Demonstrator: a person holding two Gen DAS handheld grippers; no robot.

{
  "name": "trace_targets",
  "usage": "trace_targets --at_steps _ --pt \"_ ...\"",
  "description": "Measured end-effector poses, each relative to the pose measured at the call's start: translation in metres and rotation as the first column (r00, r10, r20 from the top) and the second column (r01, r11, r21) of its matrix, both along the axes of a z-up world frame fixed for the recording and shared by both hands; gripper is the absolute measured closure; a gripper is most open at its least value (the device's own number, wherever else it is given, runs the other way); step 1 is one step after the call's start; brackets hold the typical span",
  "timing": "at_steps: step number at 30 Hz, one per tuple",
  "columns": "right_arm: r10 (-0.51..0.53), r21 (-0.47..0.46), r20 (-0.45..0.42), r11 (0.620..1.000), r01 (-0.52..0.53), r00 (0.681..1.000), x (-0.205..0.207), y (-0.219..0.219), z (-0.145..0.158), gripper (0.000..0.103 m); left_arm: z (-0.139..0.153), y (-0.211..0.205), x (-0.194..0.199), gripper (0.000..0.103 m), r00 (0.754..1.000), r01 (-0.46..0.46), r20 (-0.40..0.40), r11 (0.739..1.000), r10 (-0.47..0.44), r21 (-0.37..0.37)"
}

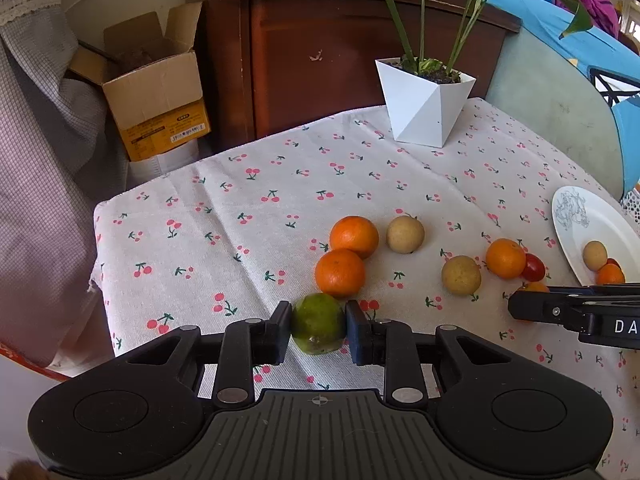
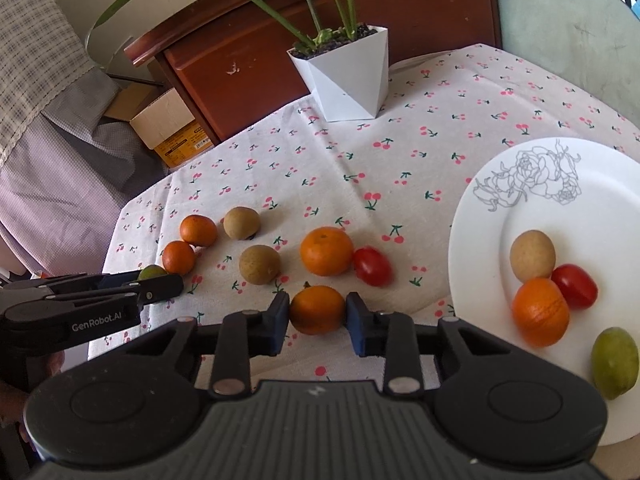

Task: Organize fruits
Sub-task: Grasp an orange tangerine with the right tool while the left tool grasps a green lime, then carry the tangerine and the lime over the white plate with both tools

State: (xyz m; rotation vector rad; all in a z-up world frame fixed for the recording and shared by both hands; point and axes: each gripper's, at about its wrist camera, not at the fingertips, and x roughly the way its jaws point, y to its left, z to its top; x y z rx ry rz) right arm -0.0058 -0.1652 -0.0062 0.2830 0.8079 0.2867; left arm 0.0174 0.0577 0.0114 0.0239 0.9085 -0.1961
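My left gripper (image 1: 318,326) is shut on a green lime (image 1: 318,323) low over the cherry-print tablecloth (image 1: 260,208). My right gripper (image 2: 318,312) is shut on a small orange (image 2: 317,309) left of the white plate (image 2: 560,176). The plate holds a tan fruit (image 2: 532,255), a red tomato (image 2: 575,285), an orange (image 2: 541,312) and a lime (image 2: 615,362). Loose on the cloth lie two oranges (image 1: 354,237) (image 1: 340,273), two tan fruits (image 1: 405,235) (image 1: 461,275), another orange (image 1: 505,258) and a tomato (image 1: 534,267).
A white faceted pot with a plant (image 1: 424,104) stands at the table's far side. A wooden cabinet (image 1: 320,60) and a cardboard box (image 1: 156,92) stand behind the table. A grey-green chair (image 2: 568,32) is at the right.
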Motion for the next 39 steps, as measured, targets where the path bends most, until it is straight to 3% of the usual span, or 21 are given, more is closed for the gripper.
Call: trace_targets --at_steps 7,21,39 --pt "-0.002 0.012 -0.003 1.000 0.002 1.000 -0.001 -0.004 -0.001 0.073 0.004 -0.004 -0.003 0.077 1.000 -0.004 -0.010 1.000 0.004 0.009" --pt "-0.028 0.040 0.026 0.999 0.027 0.999 -0.012 -0.023 0.010 0.073 0.024 -0.038 -0.008 0.077 0.997 0.053 0.049 0.998 -0.052 -0.023" --pt "-0.158 0.090 0.079 0.984 0.150 0.984 -0.029 -0.082 0.032 0.073 0.042 -0.108 -0.010 0.077 0.983 0.162 0.105 0.982 -0.151 -0.101"
